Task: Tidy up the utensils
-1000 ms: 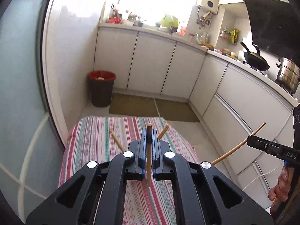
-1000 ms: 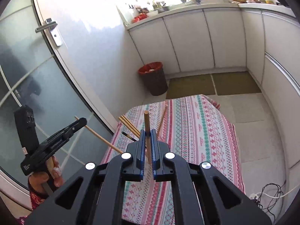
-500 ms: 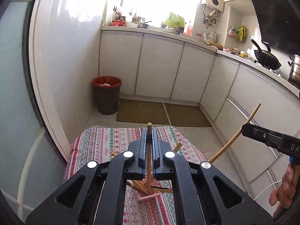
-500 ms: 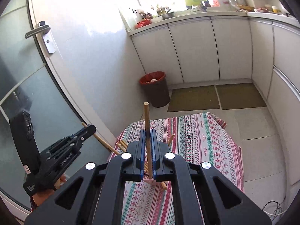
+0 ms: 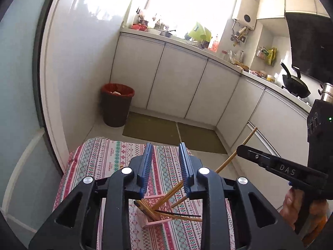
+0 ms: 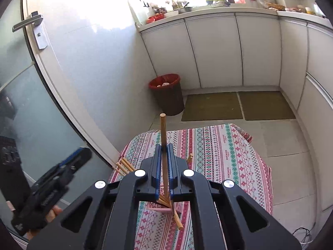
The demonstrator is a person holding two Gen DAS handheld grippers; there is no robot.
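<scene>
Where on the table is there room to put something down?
The far half of the striped cloth, beyond the pink basket, looks bare, and so does its right side. It's crowded around the basket, where chopsticks stick out.

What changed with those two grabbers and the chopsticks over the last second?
The left gripper let go: its fingers are opening, and the chopstick it held is gone from between them, apparently dropped into the pink basket below. Both grippers came down nearer the basket. The right gripper stays shut on its chopstick.
</scene>
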